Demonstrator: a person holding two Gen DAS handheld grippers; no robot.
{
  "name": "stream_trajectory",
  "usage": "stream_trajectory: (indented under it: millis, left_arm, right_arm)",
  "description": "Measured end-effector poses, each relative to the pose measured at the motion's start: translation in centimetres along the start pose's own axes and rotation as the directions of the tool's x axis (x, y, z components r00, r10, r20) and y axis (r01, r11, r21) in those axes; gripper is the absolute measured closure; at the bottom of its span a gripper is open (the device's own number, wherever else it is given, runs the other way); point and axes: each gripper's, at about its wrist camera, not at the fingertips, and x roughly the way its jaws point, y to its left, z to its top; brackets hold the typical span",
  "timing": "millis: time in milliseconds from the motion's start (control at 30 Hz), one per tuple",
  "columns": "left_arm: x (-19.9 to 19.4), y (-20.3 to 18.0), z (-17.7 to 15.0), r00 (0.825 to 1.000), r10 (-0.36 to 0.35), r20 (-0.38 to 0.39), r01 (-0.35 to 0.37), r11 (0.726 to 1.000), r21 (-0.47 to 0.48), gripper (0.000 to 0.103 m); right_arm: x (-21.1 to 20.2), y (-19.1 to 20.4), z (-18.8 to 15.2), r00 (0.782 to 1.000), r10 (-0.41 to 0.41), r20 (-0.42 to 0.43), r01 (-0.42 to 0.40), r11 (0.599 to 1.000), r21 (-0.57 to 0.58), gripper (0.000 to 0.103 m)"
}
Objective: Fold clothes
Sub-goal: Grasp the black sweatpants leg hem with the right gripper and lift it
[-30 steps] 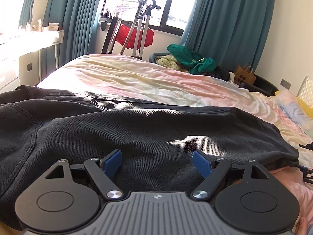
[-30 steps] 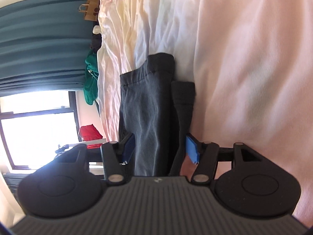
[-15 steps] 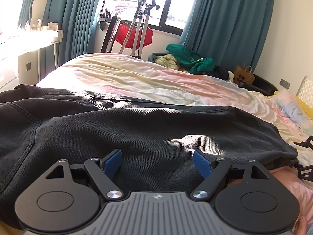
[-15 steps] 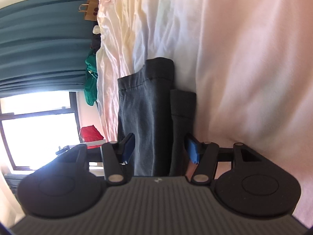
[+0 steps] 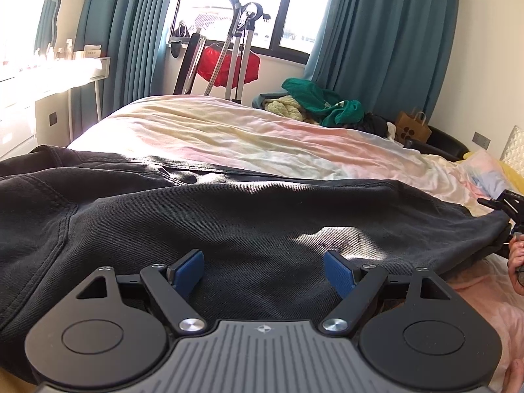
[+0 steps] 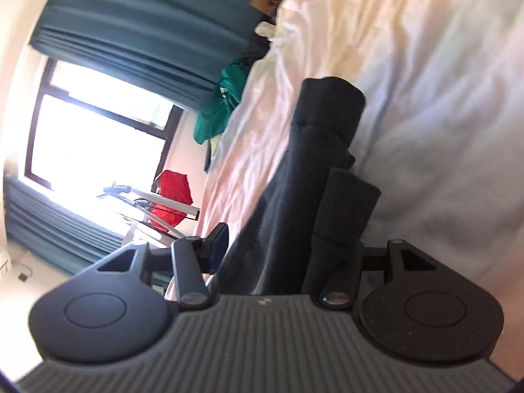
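Black denim trousers [image 5: 229, 226] lie spread across the near edge of the bed [image 5: 249, 137], on its pastel cover. The left tongs [image 5: 263, 273] hover over the cloth at mid-length, jaws wide apart, blue pads [image 5: 188, 270] gripping nothing. The right tongs [image 6: 285, 245] are rolled on their side at the leg end [image 6: 327, 150] toward the head of the bed; their jaws are closing with both folded hems between them. Full clamping cannot be confirmed. Green clothing [image 5: 322, 103] is heaped beyond the far edge.

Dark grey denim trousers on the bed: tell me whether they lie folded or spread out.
Spread out lengthwise, not yet folded across: the dark grey denim trousers stretch across the pastel bedsheet, legs lying side by side.
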Motion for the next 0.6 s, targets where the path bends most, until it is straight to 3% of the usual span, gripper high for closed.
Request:
stream_trajectory:
  millis: [133,167,200,233,367,500,600]
  left_arm:
    - [0.2,-0.2,0.1,1.0,0.019,0.004,-0.019,1.0,0.02,0.021]
    - [0.3,-0.2,0.1,1.0,0.026,0.003,-0.026,0.999,0.023,0.021]
    - [0.5,-0.3,0.2,0.999,0.032,0.0,-0.032,0.999,0.023,0.021]
    - [0.6,-0.4,0.4,0.999,0.038,-0.003,-0.038,0.999,0.026,0.021]
    - [1.1,-1.1,1.5,0.998,0.067,-0.005,-0.067,0.996,0.059,0.021]
    - [1.3,-1.8,3.5,0.997,0.078,0.011,-0.078,0.994,0.075,0.019]
    - [1.9,-1.8,4.5,0.992,0.124,0.024,-0.126,0.989,0.081,0.016]
  right_arm:
    - [1.4,-0.8,-0.3,0.995,-0.097,0.016,0.096,0.995,0.04,0.052]
    - [1.6,-1.1,-0.4,0.993,-0.12,0.011,0.12,0.992,0.036,0.059]
    - [1.6,-1.3,-0.4,0.991,-0.136,0.006,0.136,0.99,0.028,0.078]
    - [1.5,-1.4,-0.3,0.989,-0.146,0.001,0.146,0.989,0.016,0.083]
    - [0.9,-1.4,0.3,0.989,-0.149,-0.009,0.15,0.989,0.016,0.088]
    - [-0.2,-0.9,1.0,0.992,-0.123,0.04,0.122,0.992,0.014,0.09]
    - [-0.8,-0.6,1.4,0.99,-0.114,0.083,0.114,0.993,0.006,0.09]
